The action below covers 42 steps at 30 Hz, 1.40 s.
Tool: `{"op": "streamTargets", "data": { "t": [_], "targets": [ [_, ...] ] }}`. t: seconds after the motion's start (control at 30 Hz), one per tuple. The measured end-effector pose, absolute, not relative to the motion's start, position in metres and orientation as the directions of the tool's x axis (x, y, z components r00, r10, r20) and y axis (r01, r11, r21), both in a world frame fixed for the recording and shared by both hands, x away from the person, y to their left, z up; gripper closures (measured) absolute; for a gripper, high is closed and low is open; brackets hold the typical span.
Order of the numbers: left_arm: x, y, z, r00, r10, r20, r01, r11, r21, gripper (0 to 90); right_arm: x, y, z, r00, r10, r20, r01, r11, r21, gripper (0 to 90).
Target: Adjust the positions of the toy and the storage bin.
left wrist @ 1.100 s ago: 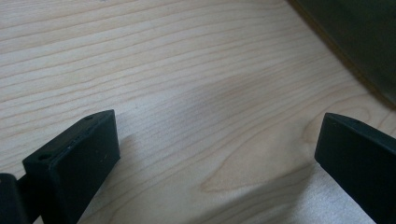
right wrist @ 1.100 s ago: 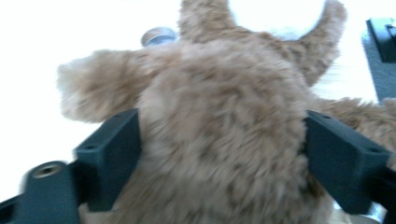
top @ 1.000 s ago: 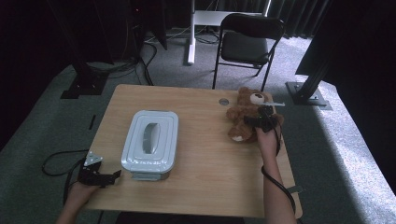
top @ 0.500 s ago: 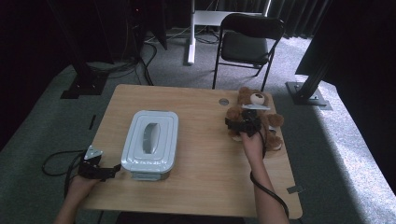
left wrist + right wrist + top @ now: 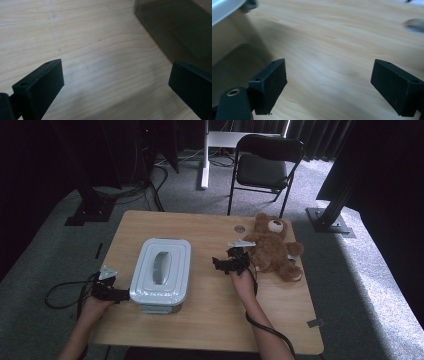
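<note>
A pale grey box with a handled lid (image 5: 160,274) stands on the left half of the wooden table (image 5: 210,320). A brown teddy bear (image 5: 274,249) lies at the right rear. My left gripper (image 5: 121,295) is at the box's near left corner, open, low over bare wood. In the left gripper view (image 5: 115,72) the box's dark wall (image 5: 175,32) is at the upper right. My right gripper (image 5: 218,264) hovers between box and bear, pointing left, open and holding nothing. In the right gripper view (image 5: 329,67) the box (image 5: 227,30) shows at the upper left.
A black folding chair (image 5: 267,167) stands behind the table. A round metal grommet (image 5: 240,228) sits in the tabletop near the bear's head. Cables (image 5: 62,292) trail off the left edge, and dark stands flank the table on the carpet.
My right gripper has left the teddy bear and swung left toward the box, open. My left gripper has moved right, up to the box's near left corner.
</note>
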State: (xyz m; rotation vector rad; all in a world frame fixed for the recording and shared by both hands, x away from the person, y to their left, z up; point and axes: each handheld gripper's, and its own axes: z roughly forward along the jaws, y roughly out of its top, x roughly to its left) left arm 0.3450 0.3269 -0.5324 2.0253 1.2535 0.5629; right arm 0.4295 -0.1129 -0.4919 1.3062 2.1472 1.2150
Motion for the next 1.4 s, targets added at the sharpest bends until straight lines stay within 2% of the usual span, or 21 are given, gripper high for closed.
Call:
{"op": "streamTargets", "data": {
  "t": [0.17, 0.3, 0.43, 0.6, 0.9, 1.4],
  "targets": [
    [0.351, 0.32, -0.532, 0.454, 0.891, 0.002, 0.597, -0.306, 0.742, 0.5, 0.426, -0.086, -0.505, -0.532, 0.835, 0.137, 0.548, 0.217, 0.808, 12.4],
    [0.354, 0.312, -0.529, 0.461, 0.887, 0.031, 0.586, -0.331, 0.739, 0.5, 0.422, -0.069, -0.511, -0.554, 0.821, 0.138, 0.548, 0.235, 0.803, 12.0],
    [0.354, 0.304, -0.524, 0.468, 0.882, 0.054, 0.571, -0.349, 0.743, 0.5, 0.421, -0.062, -0.514, -0.572, 0.807, 0.15, 0.558, 0.248, 0.792, 12.1],
    [0.354, 0.299, -0.522, 0.473, 0.881, 0.035, 0.572, -0.336, 0.748, 0.5, 0.42, -0.059, -0.515, -0.584, 0.795, 0.163, 0.554, 0.244, 0.796, 12.0],
    [0.349, 0.268, -0.518, 0.51, 0.859, 0.05, 0.566, -0.378, 0.733, 0.5, 0.417, -0.064, -0.518, -0.583, 0.798, 0.152, 0.556, 0.257, 0.79, 12.1],
    [0.342, 0.219, -0.513, 0.537, 0.842, 0.056, 0.559, -0.405, 0.723, 0.5, 0.421, -0.112, -0.525, -0.609, 0.772, 0.182, 0.557, 0.253, 0.791, 12.5]
  ]
}}
